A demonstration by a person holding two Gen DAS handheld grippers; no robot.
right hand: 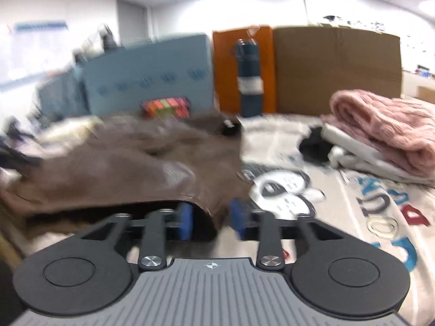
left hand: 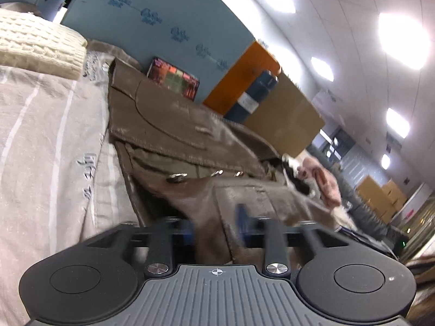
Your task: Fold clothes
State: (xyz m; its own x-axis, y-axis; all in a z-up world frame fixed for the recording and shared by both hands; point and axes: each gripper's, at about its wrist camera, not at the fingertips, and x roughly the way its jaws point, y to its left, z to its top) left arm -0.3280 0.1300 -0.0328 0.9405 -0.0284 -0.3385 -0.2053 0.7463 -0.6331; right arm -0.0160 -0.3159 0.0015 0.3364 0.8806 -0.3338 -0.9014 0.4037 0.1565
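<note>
We see a brown jacket (left hand: 185,135) spread on the printed bedsheet (left hand: 40,135), directly ahead of both tools. Left gripper (left hand: 214,225): blue pads apart, a fold of the jacket's hem lying between them; blur keeps us from telling whether either pad touches it. Right gripper (right hand: 210,220): pads (right hand: 185,221) apart, a corner of the jacket (right hand: 122,163) hanging in the gap, not pinched. A folded pink sweater (right hand: 386,125) sits well off to the right.
</note>
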